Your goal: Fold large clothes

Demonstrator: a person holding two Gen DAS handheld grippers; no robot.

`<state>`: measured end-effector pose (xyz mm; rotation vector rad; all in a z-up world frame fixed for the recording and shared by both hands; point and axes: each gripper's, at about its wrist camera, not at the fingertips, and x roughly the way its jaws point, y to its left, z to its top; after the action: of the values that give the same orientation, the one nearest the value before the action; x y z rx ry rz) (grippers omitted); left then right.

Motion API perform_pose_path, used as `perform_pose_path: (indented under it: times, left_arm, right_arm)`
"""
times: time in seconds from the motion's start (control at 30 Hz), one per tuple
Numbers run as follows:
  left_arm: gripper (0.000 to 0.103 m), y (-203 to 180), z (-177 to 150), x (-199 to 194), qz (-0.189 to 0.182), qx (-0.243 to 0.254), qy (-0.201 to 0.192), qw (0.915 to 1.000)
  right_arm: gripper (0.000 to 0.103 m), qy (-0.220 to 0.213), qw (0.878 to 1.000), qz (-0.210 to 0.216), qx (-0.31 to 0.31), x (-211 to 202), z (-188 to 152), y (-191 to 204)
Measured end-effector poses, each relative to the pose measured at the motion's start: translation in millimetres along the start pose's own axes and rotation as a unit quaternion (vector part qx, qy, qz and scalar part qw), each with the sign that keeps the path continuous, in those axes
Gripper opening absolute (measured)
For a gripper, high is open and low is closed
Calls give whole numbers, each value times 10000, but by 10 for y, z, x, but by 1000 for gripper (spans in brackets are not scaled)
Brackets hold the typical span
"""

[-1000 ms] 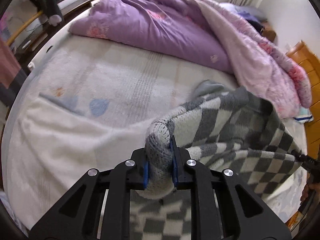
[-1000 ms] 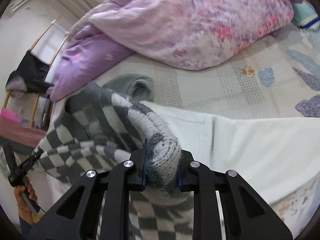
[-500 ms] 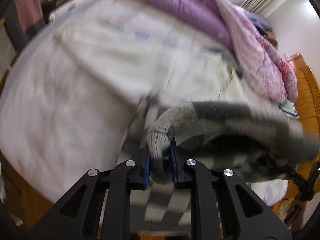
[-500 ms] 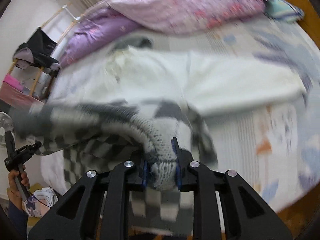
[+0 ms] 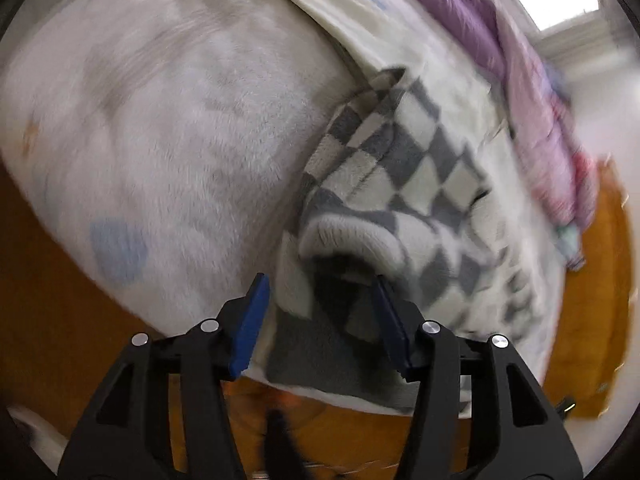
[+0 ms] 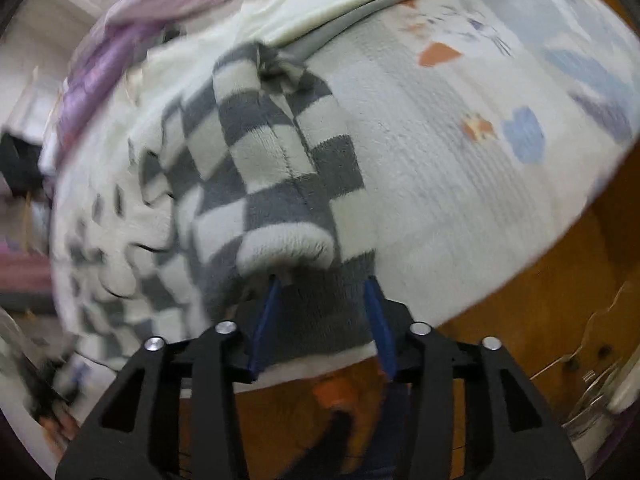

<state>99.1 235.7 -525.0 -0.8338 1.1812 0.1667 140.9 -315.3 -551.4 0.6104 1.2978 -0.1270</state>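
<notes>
Hand-held grippers [image 5: 320, 312] [image 6: 322, 304] spread around checkered garment [image 5: 400, 168].

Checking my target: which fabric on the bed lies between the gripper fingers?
The grey-and-white checkered fleece garment, at the bed's near edge between both open grippers, left and right. The cream blanket and purple duvet lie farther back.

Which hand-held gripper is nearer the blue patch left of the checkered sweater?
Left hand-held gripper: the blue patch lies just left of it; the right hand-held gripper is across the checkered sweater.
</notes>
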Motion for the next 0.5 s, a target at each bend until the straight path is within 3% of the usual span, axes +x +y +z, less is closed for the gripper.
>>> perform_pose_path:
  times: [0.1, 0.27, 0.3, 0.43, 0.5]
  left_arm:
    - [57, 0, -135, -98, -376, -389, -201, 9983]
    - [59, -162, -195, -109, -933, -564, -328, 9935]
    - [64, -211, -201, -89, -899, -511, -319, 9941]
    - [64, -346, -150, 185, -594, -501, -166, 9968]
    - [60, -333, -88, 366, -187, -532, 2, 9984]
  right_arm:
    - [54, -87, 9954, 687, 668, -64, -88, -27]
    - [54, 151, 9750, 1611, 1525, 87, -169, -7]
    - [55, 128, 9723, 1682, 1617, 112, -188, 6]
    - [54, -2, 9703, 1601, 1812, 294, -55, -37]
    - [14, 63, 9727, 1479, 1788, 385, 32, -29]
